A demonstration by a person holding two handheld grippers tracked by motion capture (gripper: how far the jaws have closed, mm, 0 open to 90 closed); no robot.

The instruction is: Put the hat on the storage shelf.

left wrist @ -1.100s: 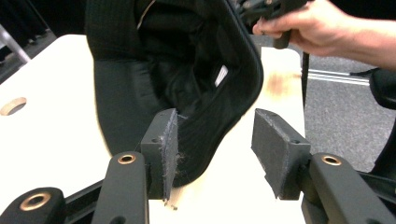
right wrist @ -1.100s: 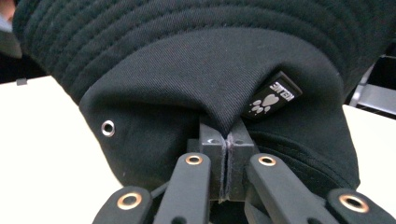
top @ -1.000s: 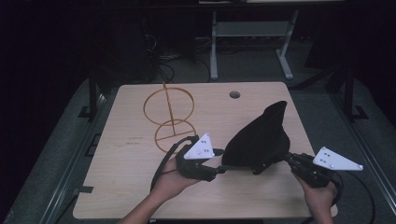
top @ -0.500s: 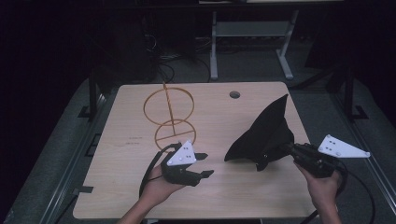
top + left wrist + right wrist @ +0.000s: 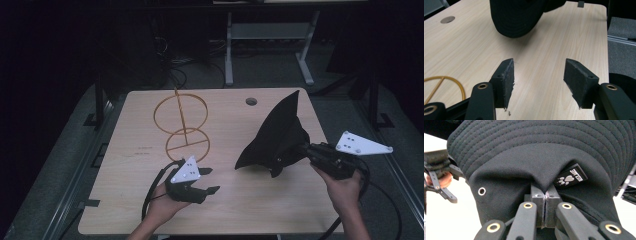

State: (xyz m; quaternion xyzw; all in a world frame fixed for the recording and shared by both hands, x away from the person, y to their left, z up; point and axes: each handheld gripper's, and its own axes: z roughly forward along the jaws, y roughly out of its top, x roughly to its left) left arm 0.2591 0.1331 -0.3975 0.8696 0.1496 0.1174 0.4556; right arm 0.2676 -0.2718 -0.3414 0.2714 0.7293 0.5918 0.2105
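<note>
A black bucket hat (image 5: 277, 137) hangs above the right half of the wooden table (image 5: 250, 200), brim toward the table's left. My right gripper (image 5: 300, 149) is shut on a fold of its fabric; in the right gripper view the jaws pinch the hat (image 5: 536, 157) beside a paw-print label (image 5: 570, 178). My left gripper (image 5: 212, 180) is low over the table near the front edge, apart from the hat. Its jaws have just been opening and are open with nothing between them (image 5: 539, 62); the hat's brim (image 5: 516, 17) hangs farther off.
A yellow wire stand (image 5: 182, 125) of two rings on a stem stands on the table's left half, just beyond the left gripper; one ring (image 5: 447, 77) shows beside the left jaw. A cable hole (image 5: 251, 101) is at the back. Dark floor and a metal frame lie beyond.
My left gripper has drawn back from the hat toward the near edge and sunk, its jaws spreading. My right gripper has lifted the hat higher.
</note>
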